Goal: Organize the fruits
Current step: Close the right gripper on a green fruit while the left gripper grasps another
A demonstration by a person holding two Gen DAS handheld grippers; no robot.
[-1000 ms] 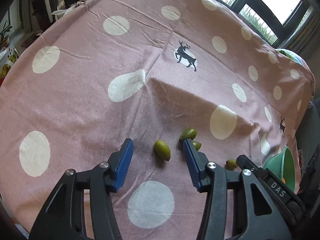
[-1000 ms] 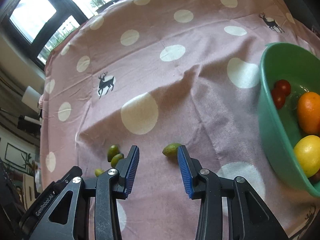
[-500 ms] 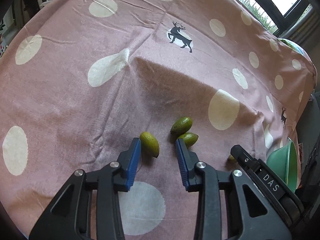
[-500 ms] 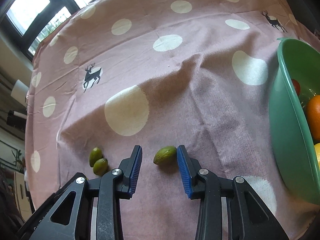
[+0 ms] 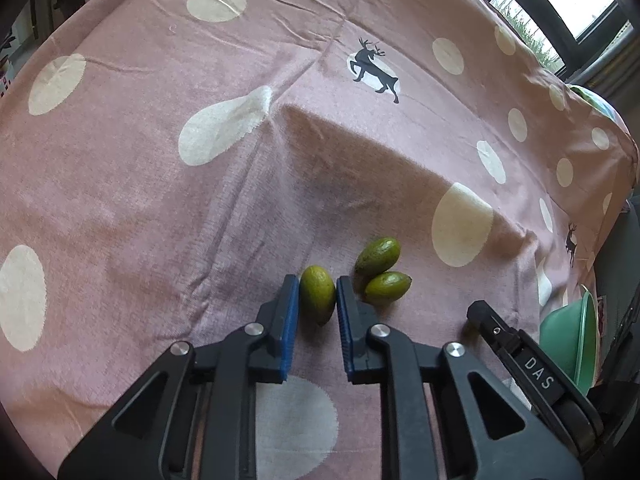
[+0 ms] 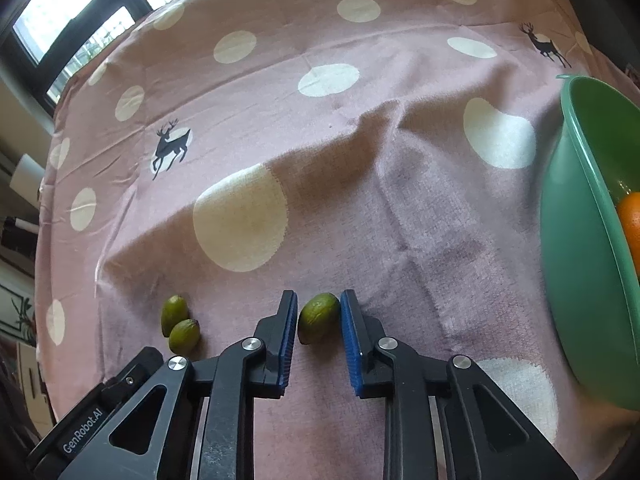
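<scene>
Grasp step, both hands at once. Left gripper (image 5: pixel 317 280) has its jaws on a green fruit (image 5: pixel 317 294). They have just been closing, and the blue pads (image 5: pixel 290 312) now sit against both flanks of the fruit, so this reads as a grip. The fruit rests on the pink dotted cloth (image 5: pixel 160 220), not lifted yet.

Right gripper (image 6: pixel 319 296) is clamped on a second green fruit (image 6: pixel 318 317). Its jaws have also just been closing and are now as narrow as they go, with the fruit between the pads and down on the cloth.

Places relative to the green bowl (image 6: pixel 580 240):
- Second green fruit lies near the bowl's outer wall, on the side away from the orange (image 6: pixel 632 220) inside it.
- Pair of loose green fruits (image 6: pixel 175 316) lies further from the bowl, touching each other.
- Left-held fruit is further still, just beside the pair on its far-from-bowl side; the left wrist view shows only a sliver of the bowl (image 5: pixel 568 340).

Key relation: each held fruit lies straight ahead between the jaws with its long axis roughly along the fingers. The right one is slightly slanted. The pads therefore squeeze the short width.

Judgement: right hand is nearer the bowl, so it should lift and drop in first. The small rounded fruit could squirt forward out of the pads.
</scene>
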